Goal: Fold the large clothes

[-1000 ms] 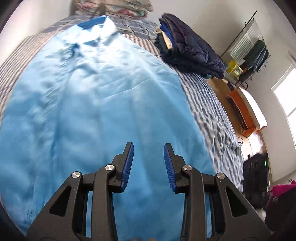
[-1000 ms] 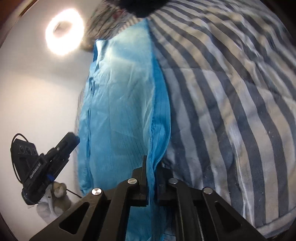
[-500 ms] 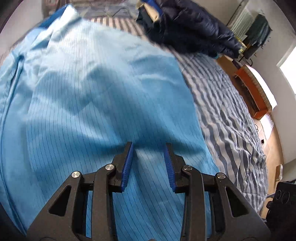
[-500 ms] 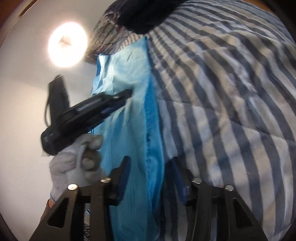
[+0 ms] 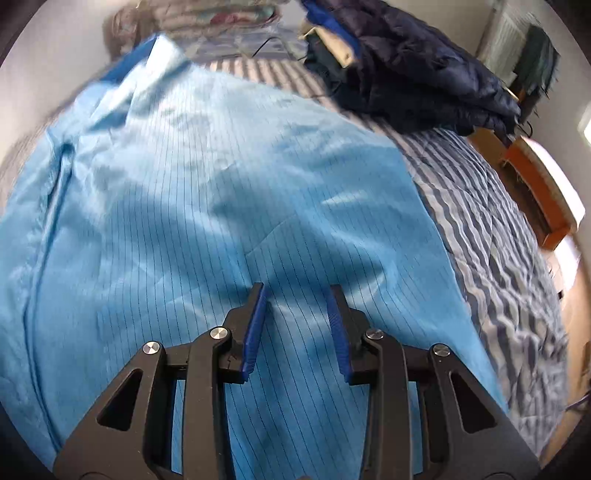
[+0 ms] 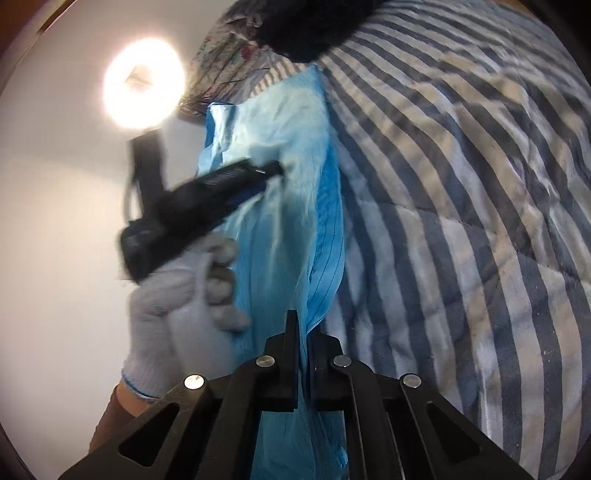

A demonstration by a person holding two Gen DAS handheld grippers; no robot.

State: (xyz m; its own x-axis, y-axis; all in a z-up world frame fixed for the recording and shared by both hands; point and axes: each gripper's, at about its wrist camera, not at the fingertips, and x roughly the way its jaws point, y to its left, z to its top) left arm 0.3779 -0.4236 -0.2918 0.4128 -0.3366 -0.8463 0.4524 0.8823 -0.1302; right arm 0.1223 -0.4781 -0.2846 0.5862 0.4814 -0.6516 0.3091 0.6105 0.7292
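Note:
A large light-blue pinstriped garment point(image 5: 221, 184) lies spread on a striped bed. My left gripper point(image 5: 297, 291) hangs open just above its lower middle, with only flat cloth under the blue pads. In the right wrist view the same garment point(image 6: 295, 166) runs away from me as a long strip. My right gripper point(image 6: 301, 325) is shut on the garment's darker blue edge, which rises in a pinched fold between the jaws. The left gripper point(image 6: 258, 173) also shows there, held by a hand in a white glove point(image 6: 177, 314), reaching over the cloth.
The blue-and-white striped duvet point(image 5: 498, 258) extends right of the garment. A pile of dark navy clothing point(image 5: 424, 74) sits at the bed's far right corner. Folded bedding point(image 5: 221, 18) lies at the head. An orange piece of furniture point(image 5: 535, 192) stands beside the bed. A ring light point(image 6: 144, 83) glows.
My left gripper came forward and lower over the garment. My right gripper opened half a second ago and has shut again on the garment's edge.

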